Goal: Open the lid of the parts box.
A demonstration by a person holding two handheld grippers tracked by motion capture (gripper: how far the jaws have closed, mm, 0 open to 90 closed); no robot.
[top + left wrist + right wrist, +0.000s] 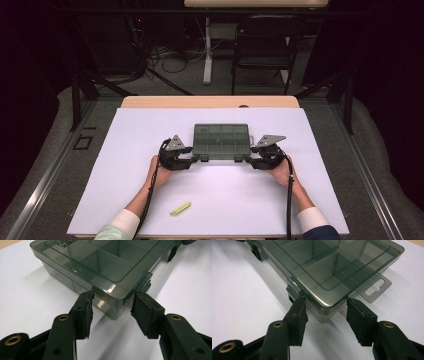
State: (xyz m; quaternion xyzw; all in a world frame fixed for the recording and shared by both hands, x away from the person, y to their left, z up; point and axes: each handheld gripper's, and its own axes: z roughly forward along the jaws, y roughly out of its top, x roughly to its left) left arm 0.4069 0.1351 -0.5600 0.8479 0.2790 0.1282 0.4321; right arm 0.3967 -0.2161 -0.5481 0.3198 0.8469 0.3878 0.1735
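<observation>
resting near the middle of the white table (150, 210), a smoky transparent compartment box (221, 140) is seen with its lid closed and its latches on the near edge. the left gripper (112, 303) is positioned at the box's near left corner, the right gripper (325, 306) at its near right corner. each pair of jaws is held partly open, straddling a corner; the pad tips appear to touch the box walls, though firm pressing cannot be told from these angles. a hang tab (374, 287) is noted on the right end. a yellow-green marker (180, 208) lies well apart, nearer the person.
</observation>
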